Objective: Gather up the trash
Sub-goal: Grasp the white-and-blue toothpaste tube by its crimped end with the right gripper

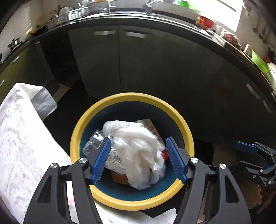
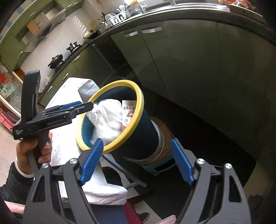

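The left gripper (image 1: 138, 155) is hovering, jaws spread, over the yellow-rimmed dark blue bin (image 1: 103, 194). A crumpled white plastic bag (image 1: 138, 146) is lying inside. The right gripper (image 2: 138, 160) is gaping empty nearby

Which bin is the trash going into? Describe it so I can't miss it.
In front of the grey-green kitchen cabinets, beside the white-clothed table, stands a round dark-blue bin with a yellow rim. Nothing else nearby has that yellow ring.

Beyond the fingertips stand grey-green cabinet doors (image 1: 110, 62) under a dark countertop (image 1: 155, 19). A dish rack (image 1: 69, 14) sits upon it, left. Bright window light (image 1: 222, 10) glares upper right. The floor (image 1: 224, 124) lies dark.
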Available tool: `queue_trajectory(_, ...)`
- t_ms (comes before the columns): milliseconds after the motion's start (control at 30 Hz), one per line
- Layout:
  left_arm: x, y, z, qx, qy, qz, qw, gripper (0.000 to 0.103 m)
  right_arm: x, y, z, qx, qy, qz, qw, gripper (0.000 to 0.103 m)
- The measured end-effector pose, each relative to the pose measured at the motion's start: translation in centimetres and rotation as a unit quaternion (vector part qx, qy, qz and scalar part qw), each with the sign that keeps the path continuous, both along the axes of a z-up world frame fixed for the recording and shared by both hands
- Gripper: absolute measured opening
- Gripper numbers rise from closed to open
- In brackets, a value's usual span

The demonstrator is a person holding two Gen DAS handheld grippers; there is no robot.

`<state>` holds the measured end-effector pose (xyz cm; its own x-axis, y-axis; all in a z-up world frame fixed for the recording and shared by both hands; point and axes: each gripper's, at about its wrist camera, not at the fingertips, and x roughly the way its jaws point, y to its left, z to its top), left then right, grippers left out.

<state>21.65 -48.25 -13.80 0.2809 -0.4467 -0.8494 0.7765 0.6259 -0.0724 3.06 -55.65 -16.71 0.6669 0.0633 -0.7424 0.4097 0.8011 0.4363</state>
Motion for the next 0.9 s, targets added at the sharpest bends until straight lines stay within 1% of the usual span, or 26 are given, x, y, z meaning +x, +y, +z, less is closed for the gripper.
queue_trajectory(33,0.0,0.4,0.4,-0.003,-0.005,0.006,1.0000,0.067,-0.1,0.1,0.1,-0.001,0.000,0.000,1.000,0.077)
queue_trajectory(133,-0.8,3.7,2.6,-0.025,-0.024,0.031,0.9989,0.071,0.1,0.6,0.1,-0.005,0.000,0.003,1.000,0.077)
queue_trajectory(200,-1.9,6.2,4.6,-0.046,-0.040,0.048,0.9970,0.078,0.5,1.1,0.1,-0.003,-0.002,0.010,1.000,0.077)
queue_trajectory(233,-2.5,7.6,5.4,-0.057,-0.048,0.054,0.9957,0.084,0.7,1.4,0.1,-0.001,-0.002,0.016,1.000,0.078)
queue_trajectory(267,-3.4,9.4,6.5,-0.069,-0.061,0.064,0.9937,0.087,0.9,1.8,0.0,-0.001,-0.002,0.021,1.000,0.078)
queue_trajectory(333,-4.6,12.6,7.9,-0.084,-0.078,0.077,0.9904,0.089,1.5,2.7,0.1,-0.004,0.001,0.034,0.999,0.078)
queue_trajectory(367,-5.4,15.0,8.6,-0.093,-0.085,0.089,0.9880,0.092,1.9,3.2,0.2,-0.006,0.002,0.041,0.999,0.078)
queue_trajectory(433,-6.4,18.2,9.5,-0.102,-0.092,0.108,0.9846,0.092,2.4,4.0,0.3,-0.009,0.005,0.051,0.999,0.078)
queue_trajectory(467,-6.8,20.5,9.9,-0.107,-0.096,0.122,0.9821,0.093,2.8,4.6,0.3,-0.010,0.006,0.057,0.998,0.078)
queue_trajectory(533,-7.7,23.8,10.3,-0.112,-0.101,0.148,0.9774,0.094,3.7,5.9,0.6,-0.013,0.008,0.073,0.997,0.078)
queue_trajectory(567,-8.2,25.8,10.4,-0.113,-0.106,0.167,0.9736,0.095,4.3,6.5,0.6,-0.015,0.010,0.082,0.996,0.078)
queue_trajectory(700,-9.7,32.6,10.1,-0.097,-0.125,0.234,0.9592,0.098,6.4,10.6,1.0,-0.030,0.016,0.133,0.991,0.078)
queue_trajectory(800,-10.7,37.5,9.9,-0.094,-0.124,0.274,0.9490,0.098,8.6,14.3,1.1,-0.034,0.015,0.177,0.984,0.078)
queue_trajectory(900,-11.7,41.9,9.4,-0.087,-0.127,0.310,0.9381,0.098,10.6,18.7,1.5,-0.039,0.010,0.227,0.973,0.078)
